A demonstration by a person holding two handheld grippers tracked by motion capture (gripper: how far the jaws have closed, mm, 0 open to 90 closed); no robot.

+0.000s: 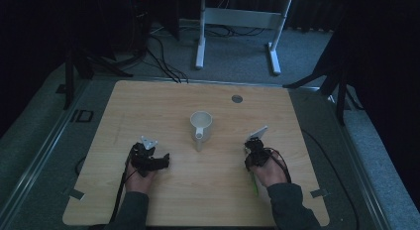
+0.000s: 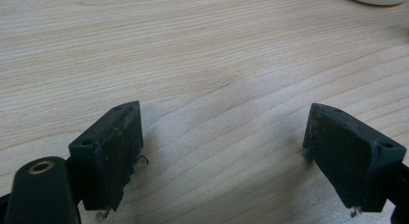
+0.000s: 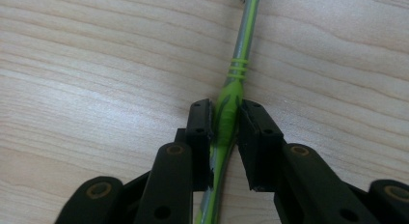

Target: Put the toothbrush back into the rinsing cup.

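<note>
The right tongs [image 3: 225, 119] pinch the green toothbrush [image 3: 230, 101], which lies flat on the desk [image 1: 163, 101], so the pickup looks just begun. The left tongs [image 2: 222, 142] gape wide, holding nothing. Farther off the white cup [image 1: 201, 125] stands mid-desk, the toothbrush probably bound for it.

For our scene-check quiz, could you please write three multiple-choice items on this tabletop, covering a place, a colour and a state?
1. Where does the white mug stand?
A. mid-table, between the two grippers
B. at the table's front edge
C. on the floor

2. What colour is the toothbrush handle?
A. red
B. green with grey
C. black

3. How is the left gripper?
A. shut on the mug
B. shut on the toothbrush
C. open, nothing between its jaws

Answers: 1 A, as the high view shows; 2 B, seen in the right gripper; 3 C, bare wooden table between its jaws.
</note>
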